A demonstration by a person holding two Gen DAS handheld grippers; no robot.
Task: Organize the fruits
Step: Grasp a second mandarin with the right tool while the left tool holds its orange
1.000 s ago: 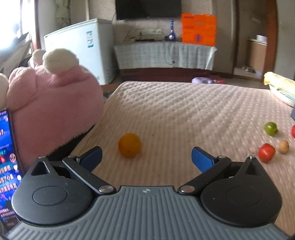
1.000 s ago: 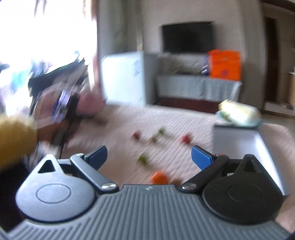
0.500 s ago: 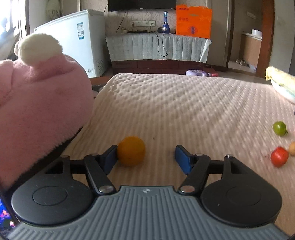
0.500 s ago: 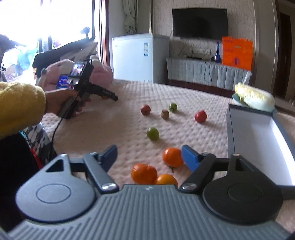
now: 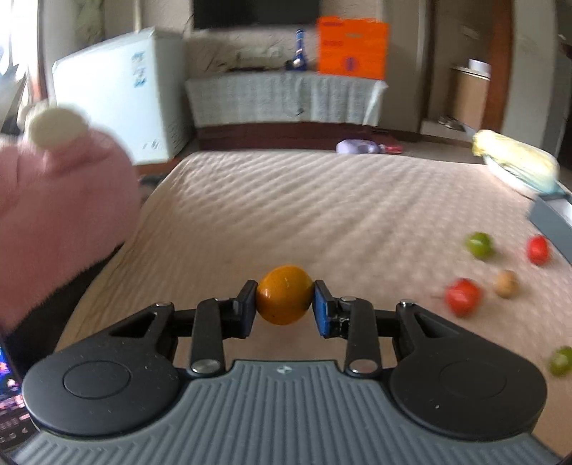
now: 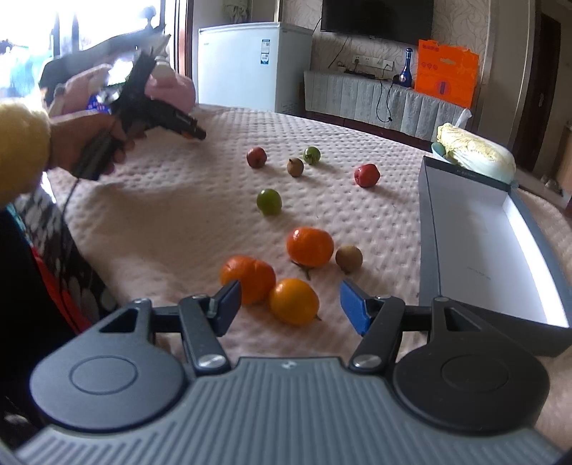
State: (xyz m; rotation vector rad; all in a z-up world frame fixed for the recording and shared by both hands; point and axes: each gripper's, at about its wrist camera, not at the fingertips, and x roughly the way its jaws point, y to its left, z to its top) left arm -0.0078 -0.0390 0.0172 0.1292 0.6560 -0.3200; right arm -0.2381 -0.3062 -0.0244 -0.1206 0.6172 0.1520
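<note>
Grey box (image 6: pixel 429 229), white inside, bare, fruits outside on bedspread (image 6: pixel 171 214)

— How is the scene lit?
— Daylight is admitted from a window (image 6: pixel 71 32) at upper left of the right wrist view, where detail is blown out to white. Soft shadows are cast under the fruit.
— And sharpness?
— The left wrist view is smeared by motion blur, most at the small fruits on the right. Straight lines are bowed toward the edges in both views.
</note>
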